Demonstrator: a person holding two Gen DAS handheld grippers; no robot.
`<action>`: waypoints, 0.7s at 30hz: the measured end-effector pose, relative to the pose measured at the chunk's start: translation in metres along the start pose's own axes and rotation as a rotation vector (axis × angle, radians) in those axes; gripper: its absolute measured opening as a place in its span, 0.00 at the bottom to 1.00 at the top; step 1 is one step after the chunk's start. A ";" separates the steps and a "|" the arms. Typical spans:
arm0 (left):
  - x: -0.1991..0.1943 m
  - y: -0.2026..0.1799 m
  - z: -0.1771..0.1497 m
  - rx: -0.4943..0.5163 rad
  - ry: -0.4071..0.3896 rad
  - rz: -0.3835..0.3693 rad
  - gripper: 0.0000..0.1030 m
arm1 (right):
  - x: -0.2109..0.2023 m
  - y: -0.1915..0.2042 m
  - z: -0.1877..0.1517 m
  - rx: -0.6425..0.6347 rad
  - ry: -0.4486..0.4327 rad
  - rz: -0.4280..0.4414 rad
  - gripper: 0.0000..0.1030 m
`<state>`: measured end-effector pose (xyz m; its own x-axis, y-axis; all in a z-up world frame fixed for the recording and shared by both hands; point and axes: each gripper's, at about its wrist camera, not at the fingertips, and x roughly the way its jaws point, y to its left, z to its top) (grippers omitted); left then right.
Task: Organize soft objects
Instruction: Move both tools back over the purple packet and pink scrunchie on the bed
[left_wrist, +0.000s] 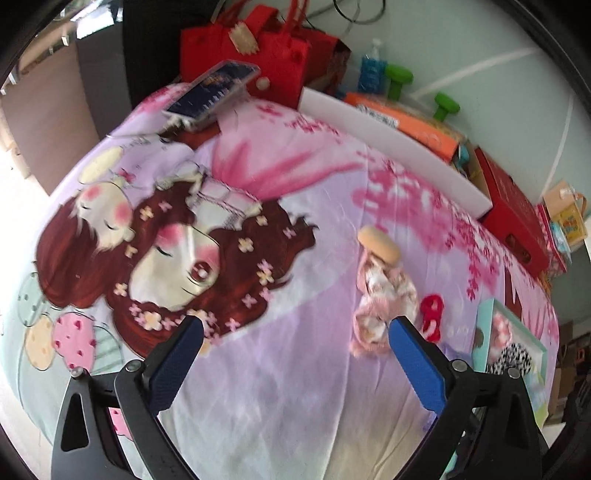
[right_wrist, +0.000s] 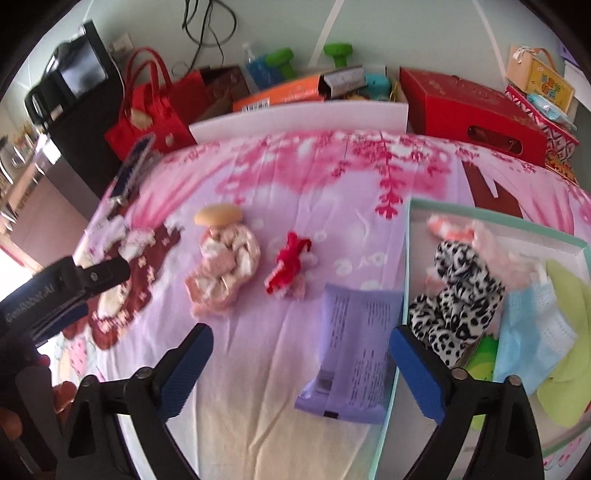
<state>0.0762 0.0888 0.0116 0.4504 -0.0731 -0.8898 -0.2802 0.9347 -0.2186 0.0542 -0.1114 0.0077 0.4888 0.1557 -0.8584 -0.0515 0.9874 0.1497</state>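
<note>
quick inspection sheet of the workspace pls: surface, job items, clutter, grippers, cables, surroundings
Surface: cartoon-print sheet, creased.
Job's things: pink scrunchie, red fabric piece and beige sponge lie loose on the sheet; leopard-print cloth and blue face mask already in the teal box.
Clutter: purple packet beside the box.
Grippers: left gripper and right gripper both open, empty.
Cables: black cable on the back wall.
Surroundings: red tote bag, red carton, green dumbbell.

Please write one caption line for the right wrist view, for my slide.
Open right gripper above a purple packet, beside the tray holding a leopard-print cloth.
</note>
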 end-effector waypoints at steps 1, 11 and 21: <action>0.002 -0.001 -0.001 0.005 0.012 -0.001 0.97 | 0.003 0.001 -0.001 -0.007 0.016 -0.009 0.93; 0.014 -0.013 -0.004 0.035 0.070 -0.028 0.97 | 0.019 -0.010 -0.010 0.001 0.114 -0.037 0.86; 0.022 -0.015 -0.004 0.026 0.099 -0.035 0.97 | 0.022 -0.006 -0.012 0.011 0.127 0.040 0.80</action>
<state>0.0866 0.0719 -0.0066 0.3735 -0.1383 -0.9173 -0.2432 0.9396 -0.2407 0.0551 -0.1134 -0.0181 0.3722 0.1985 -0.9067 -0.0589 0.9800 0.1903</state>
